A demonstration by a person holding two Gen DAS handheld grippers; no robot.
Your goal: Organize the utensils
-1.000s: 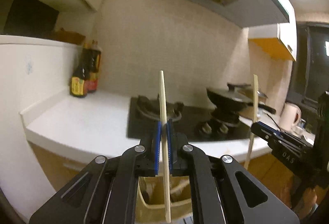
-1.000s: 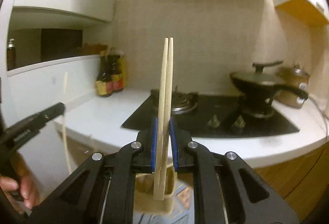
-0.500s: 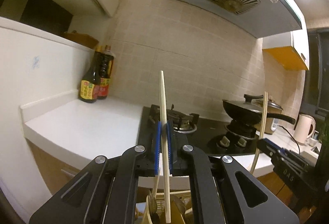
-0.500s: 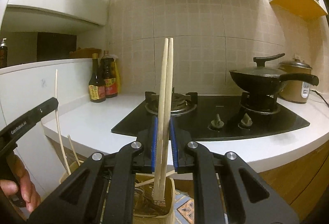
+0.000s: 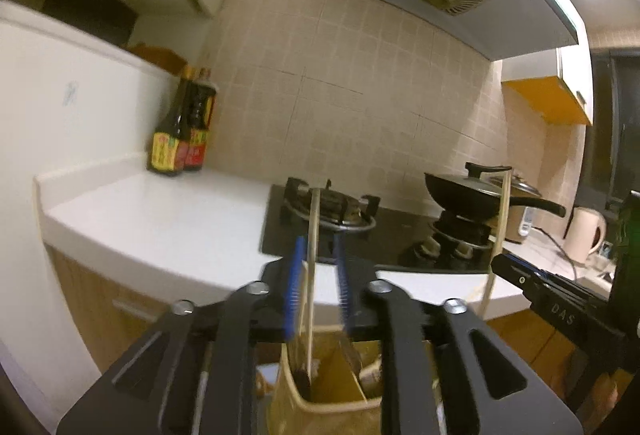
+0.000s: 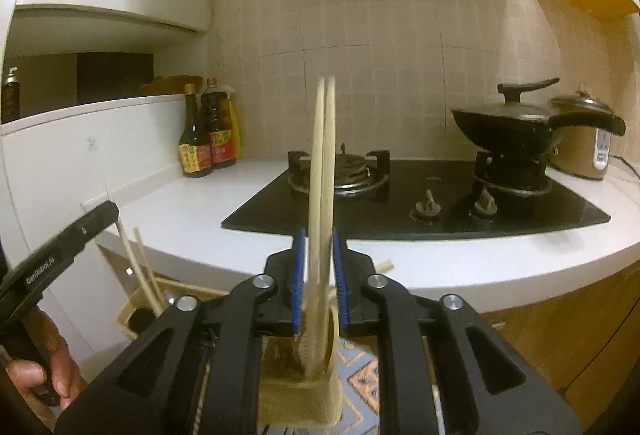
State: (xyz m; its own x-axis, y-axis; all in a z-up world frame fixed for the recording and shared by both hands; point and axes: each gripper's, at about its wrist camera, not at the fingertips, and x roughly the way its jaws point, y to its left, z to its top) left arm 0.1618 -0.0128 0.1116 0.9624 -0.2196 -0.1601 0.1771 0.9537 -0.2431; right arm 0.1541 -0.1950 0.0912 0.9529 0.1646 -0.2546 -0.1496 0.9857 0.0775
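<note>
My left gripper [image 5: 318,289] is open. A single pale chopstick [image 5: 312,275] stands loose between its blue pads, its lower end in a beige utensil holder [image 5: 328,395] below. My right gripper [image 6: 319,283] is also open around a pair of chopsticks [image 6: 322,195] that stand upright with their lower ends in a beige holder [image 6: 298,399]. The right gripper [image 5: 560,307] shows at the right of the left wrist view with its chopsticks [image 5: 498,243]. The left gripper [image 6: 56,251] shows at the left of the right wrist view above another holder [image 6: 136,311] with chopsticks in it.
A white counter [image 6: 192,211] carries a black gas hob [image 6: 416,203], a lidded wok [image 6: 516,123], a rice cooker [image 6: 584,143] and dark sauce bottles [image 6: 208,135]. A kettle [image 5: 584,231] stands far right. Wooden cabinet fronts [image 6: 580,335] lie below the counter.
Both grippers have opened and let go of their chopsticks, which have slid down into the holders. The left wrist view has tilted further down toward the holder.
</note>
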